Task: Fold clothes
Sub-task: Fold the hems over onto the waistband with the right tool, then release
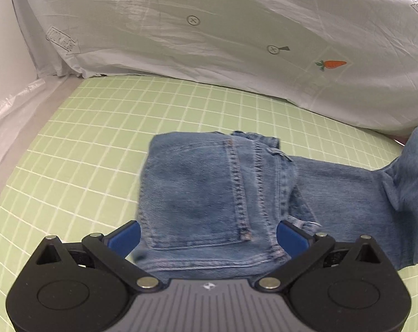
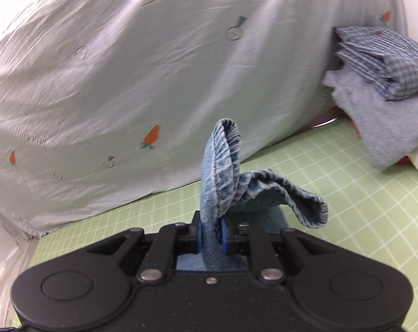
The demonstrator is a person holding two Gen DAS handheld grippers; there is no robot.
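On the green gridded mat (image 1: 70,144) we see the jeans (image 1: 209,188) lying flat, waist end with its back pocket toward the left gripper (image 1: 207,238), legs trailing off to the right. We judge the denim heavy, thick and limp, not slippery and not fragile; seams, hems and the waistband look like the surest places to pinch, since doubled cloth fills the pads. Our left gripper hangs above the waist with its jaws wide apart, holding nothing. Our right gripper (image 2: 211,231) is clamped on a leg hem (image 2: 225,171), which stands up and flops over beyond its fingertips, lifted off the mat, with folded clothes (image 2: 380,88) stacked far right.
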